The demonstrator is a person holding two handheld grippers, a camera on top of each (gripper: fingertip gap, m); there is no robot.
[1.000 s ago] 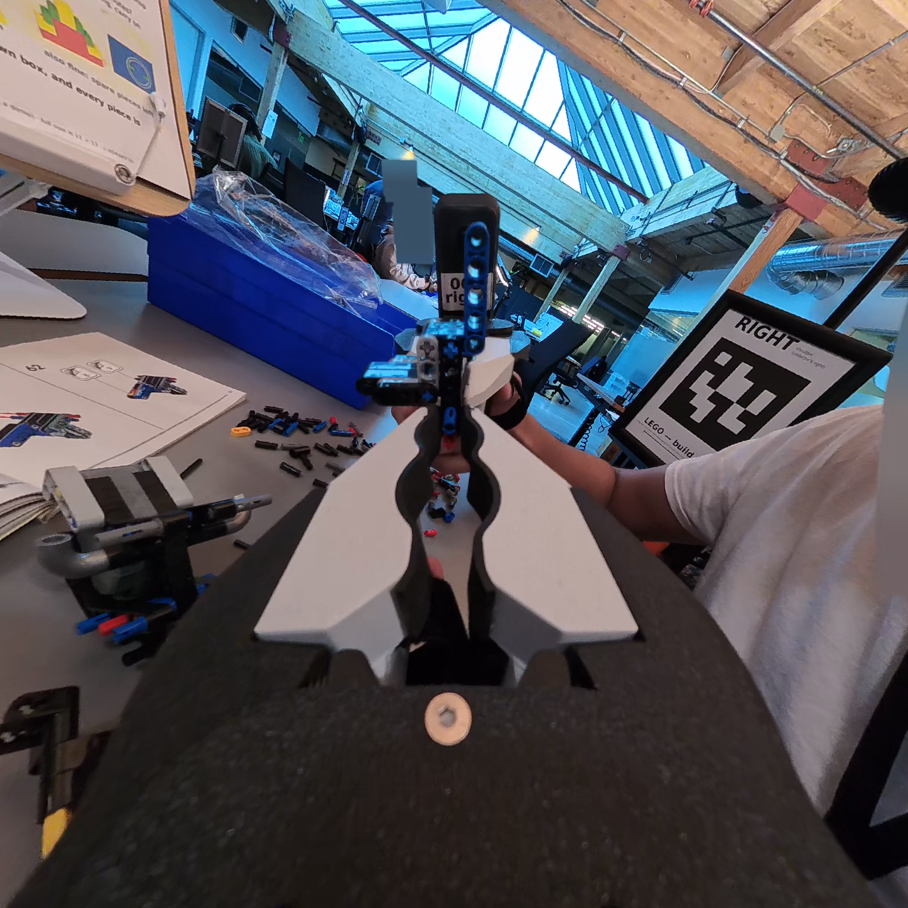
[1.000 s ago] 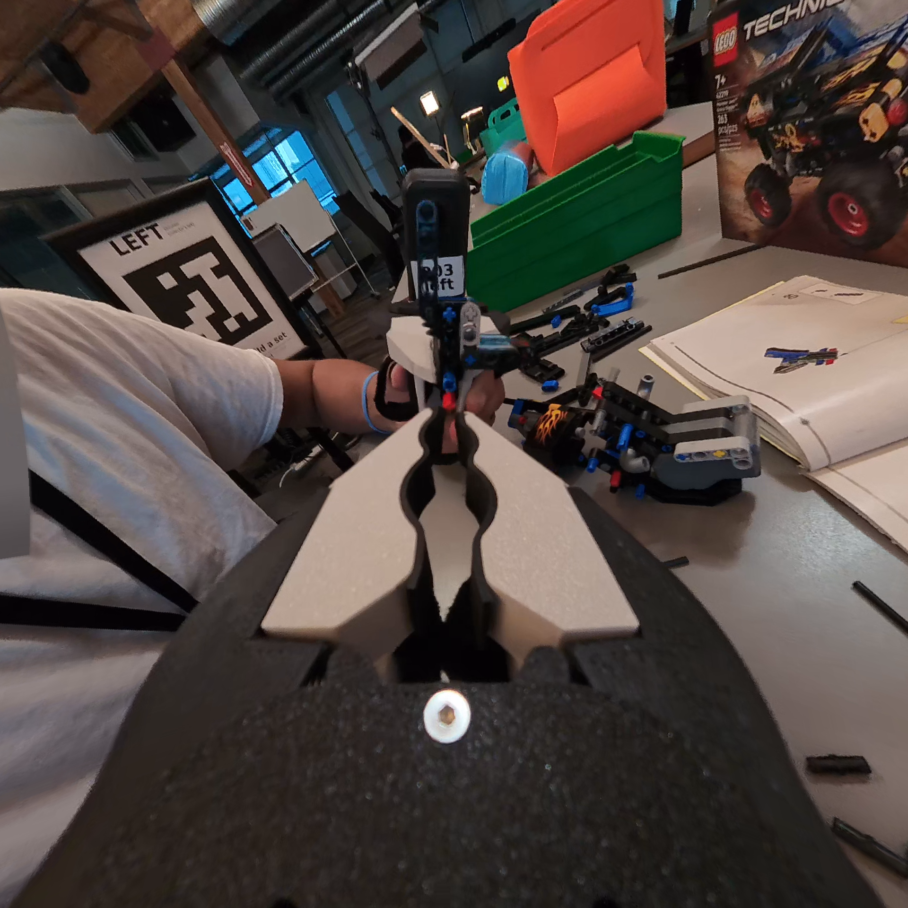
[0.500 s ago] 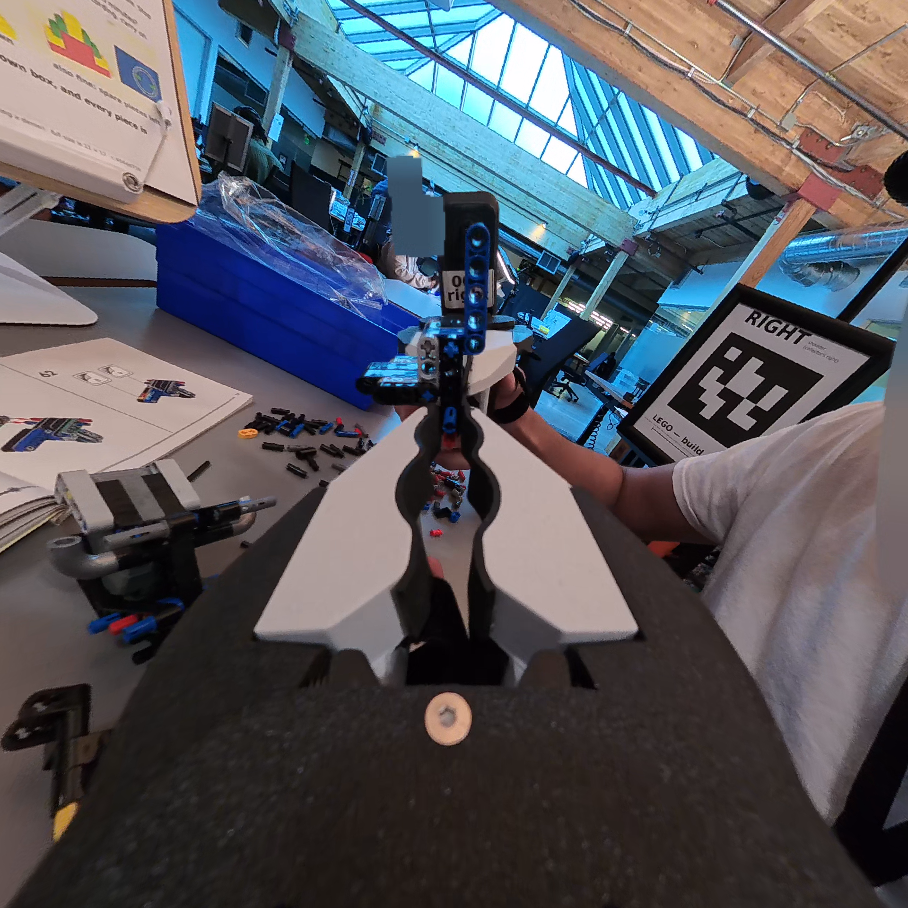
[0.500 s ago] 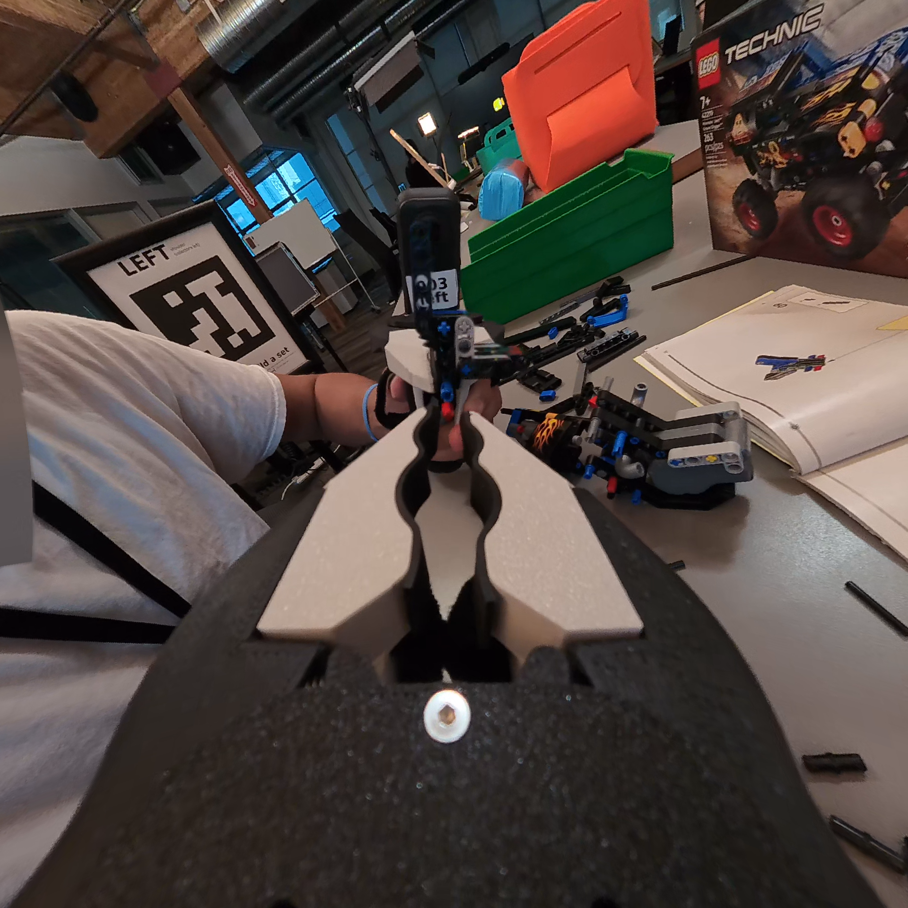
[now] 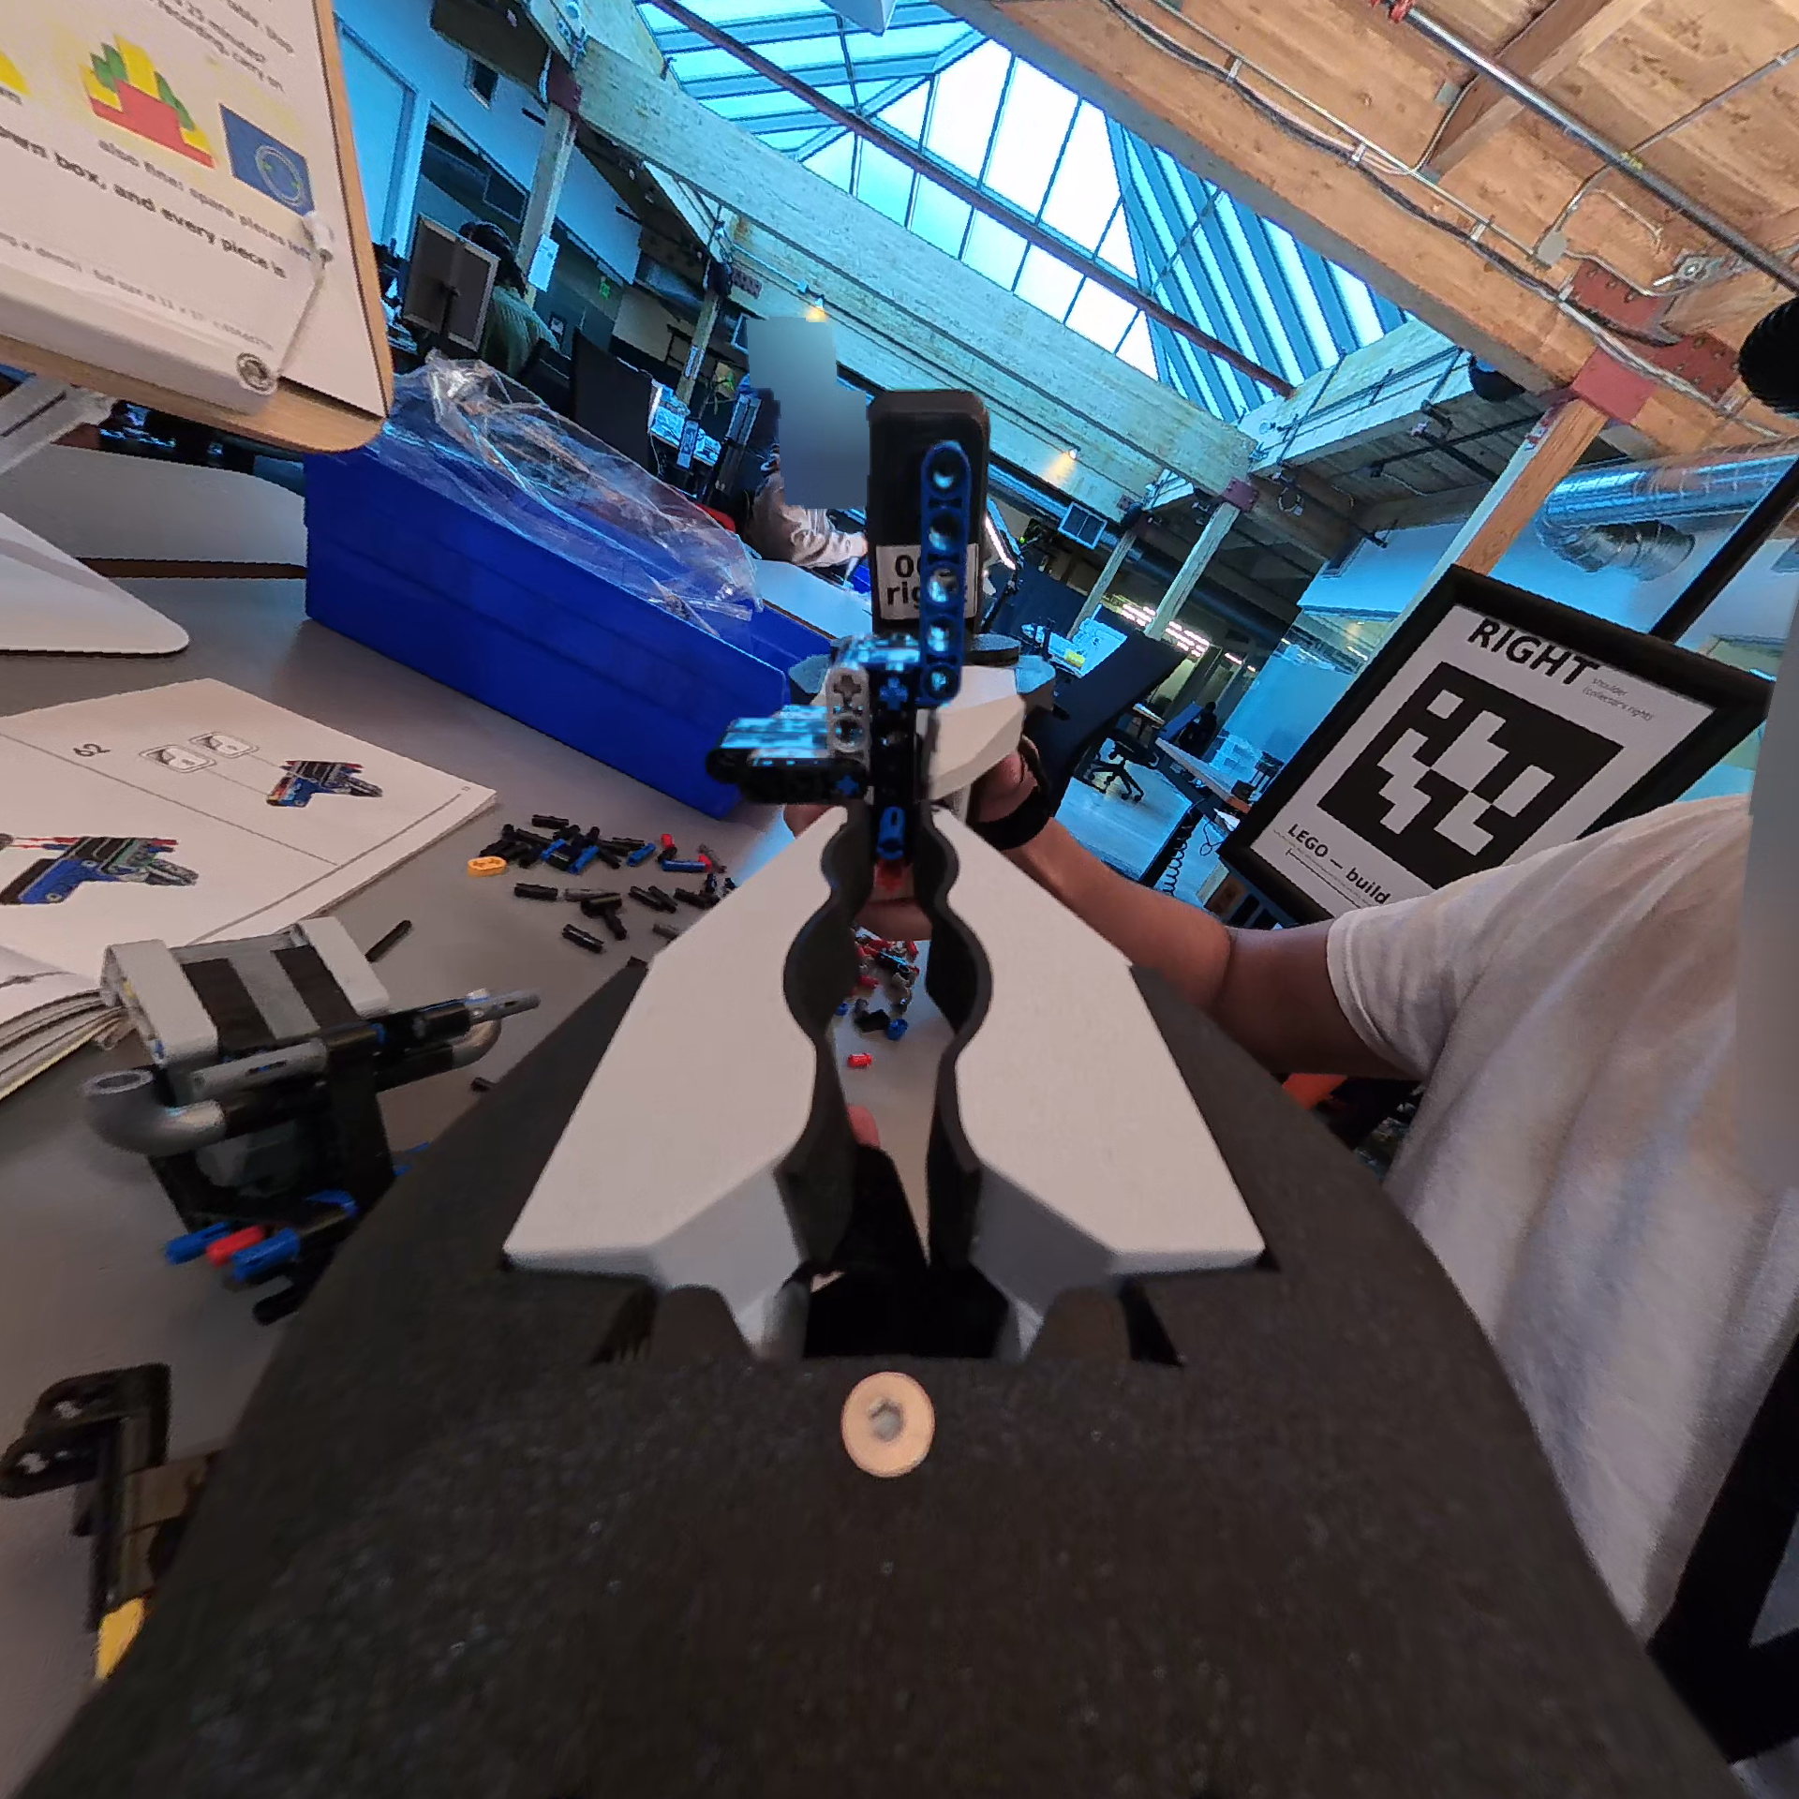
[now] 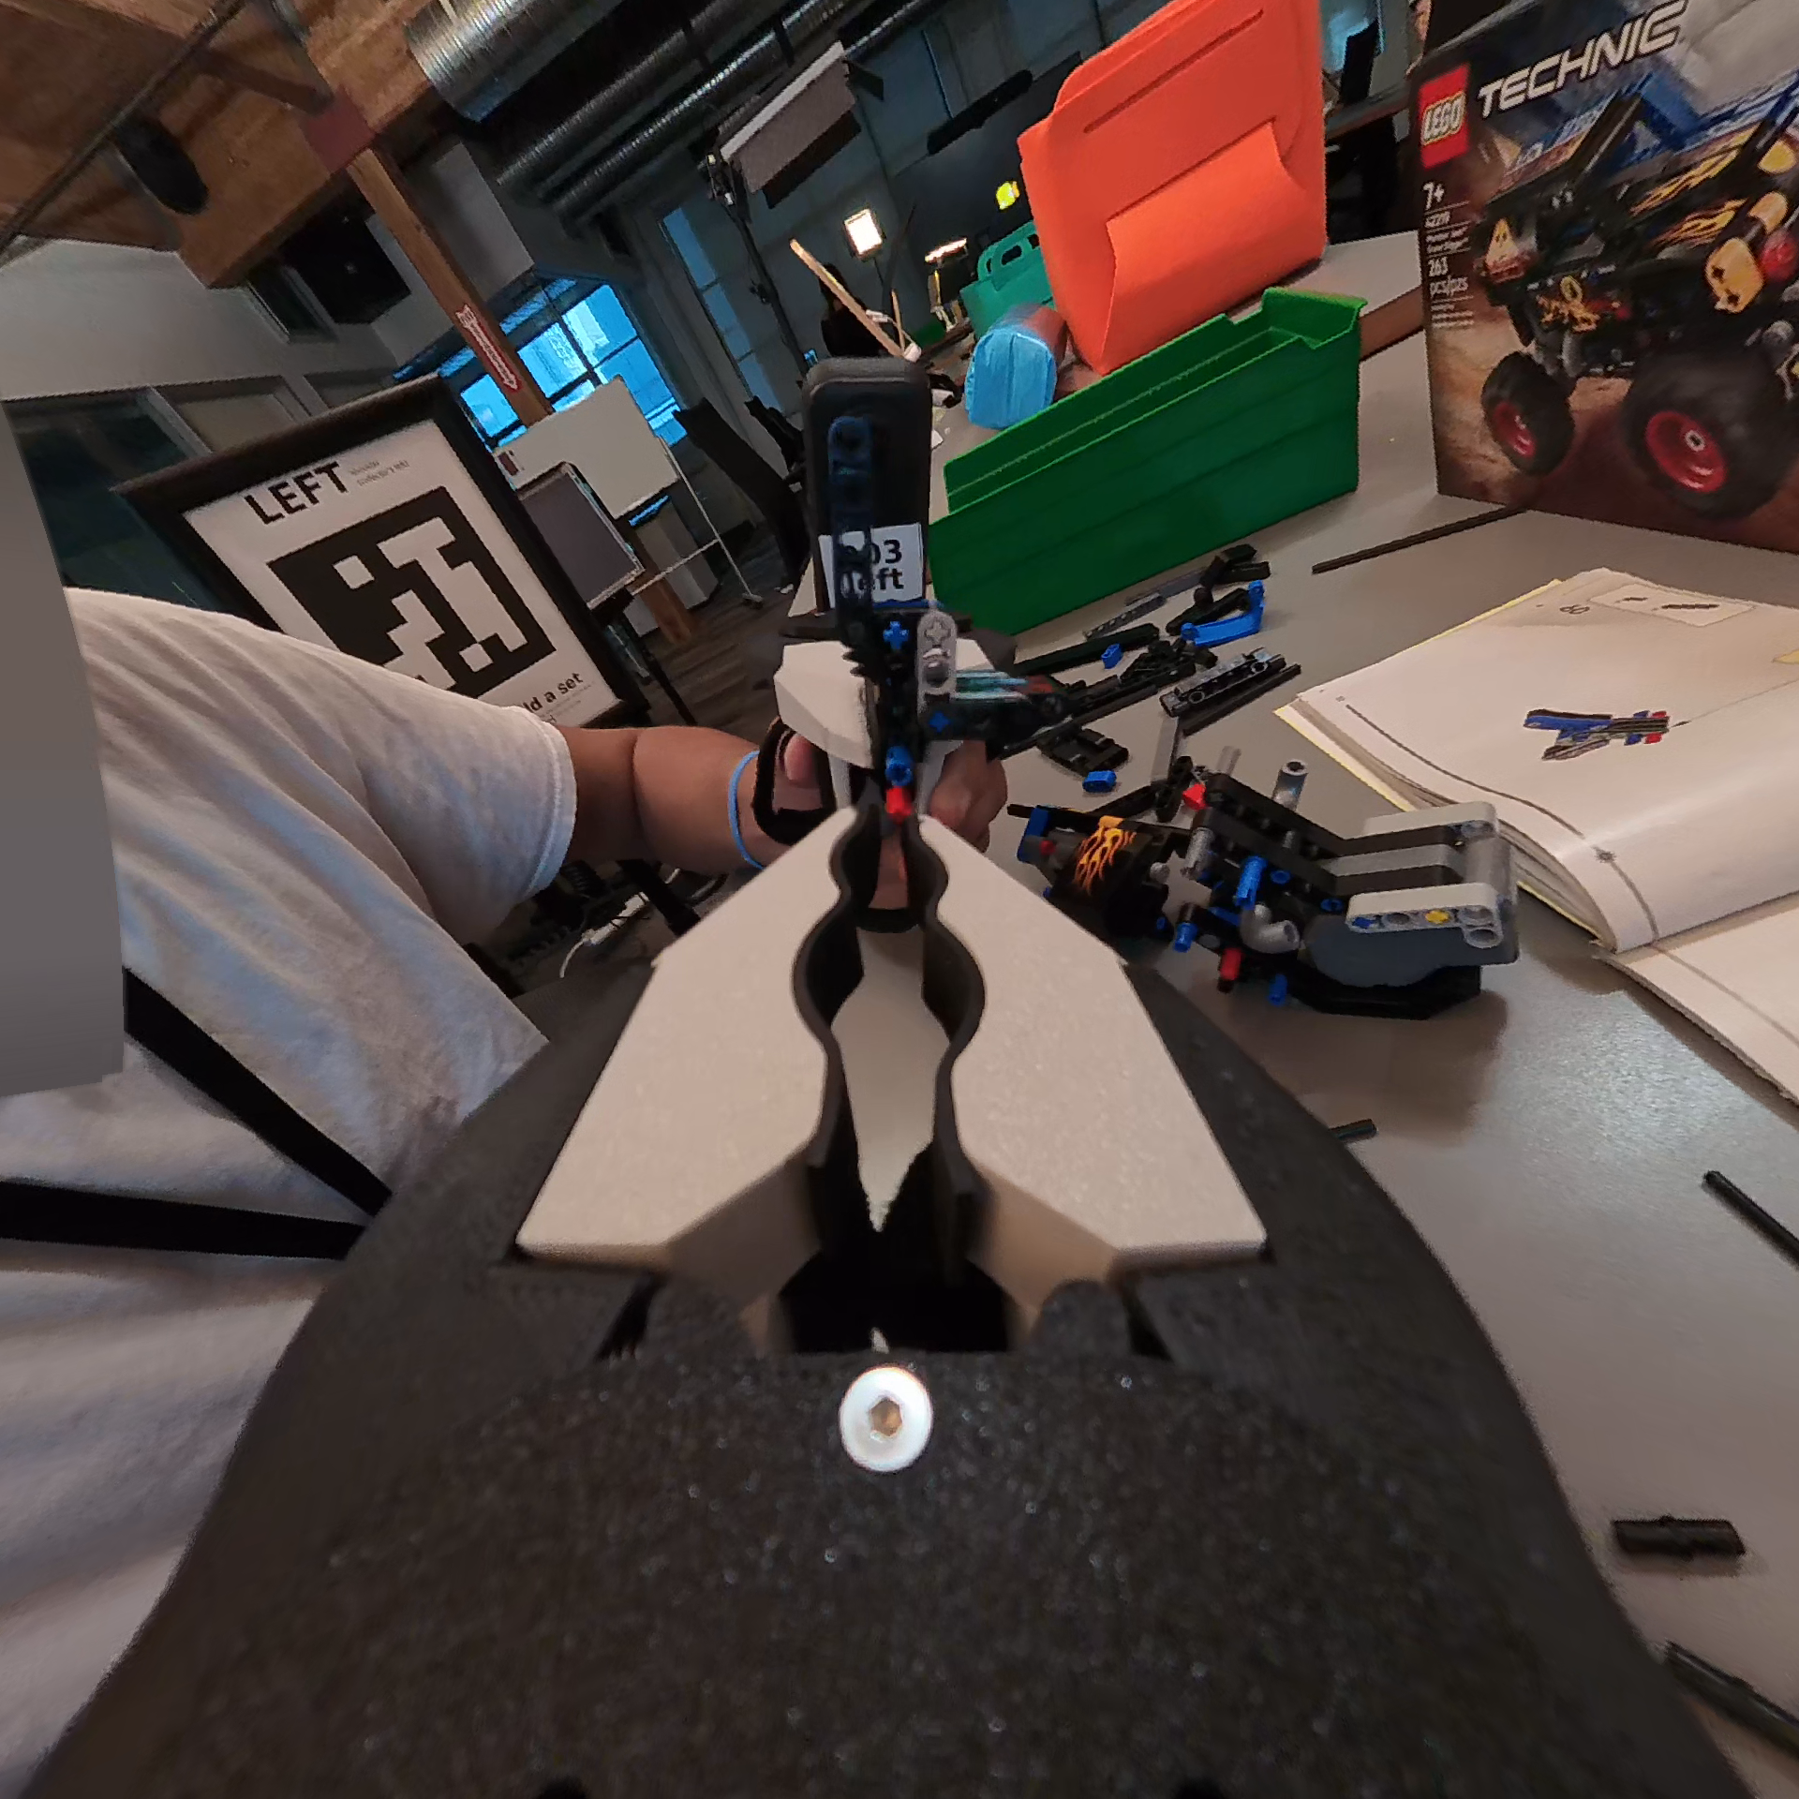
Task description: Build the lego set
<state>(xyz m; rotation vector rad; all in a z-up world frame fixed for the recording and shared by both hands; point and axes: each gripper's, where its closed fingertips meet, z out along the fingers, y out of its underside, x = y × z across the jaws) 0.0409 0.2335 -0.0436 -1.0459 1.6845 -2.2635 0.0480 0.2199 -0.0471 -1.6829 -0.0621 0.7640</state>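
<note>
A small lego sub-assembly (image 5: pixel 881 701), an upright blue beam on a black and grey cross piece, hangs in the air between both grippers. My left gripper (image 5: pixel 891 832) is shut on its lower blue pin end. My right gripper (image 6: pixel 894 816) is shut on the red and blue pin end from the opposite side, and the sub-assembly (image 6: pixel 920 681) stands above its tips. Each view shows the other gripper's white fingers (image 5: pixel 978 730) (image 6: pixel 818 711) behind the piece. The partly built grey and black model (image 5: pixel 263 1051) (image 6: pixel 1314 886) rests on the table.
An open instruction booklet (image 5: pixel 224 808) (image 6: pixel 1606 740) lies on the grey table. Loose pins (image 5: pixel 604 866) lie before a blue bin (image 5: pixel 545 604). A green bin (image 6: pixel 1168 458), the set's box (image 6: pixel 1606 273), loose beams (image 6: pixel 1168 672) and a black pin (image 6: pixel 1679 1538) are on the right side. Both grippers' tips are close together, under 4 cm apart.
Both grippers stay shut on the sub-assembly. The pair has only shifted slightly in the air; nothing on the table has moved.
</note>
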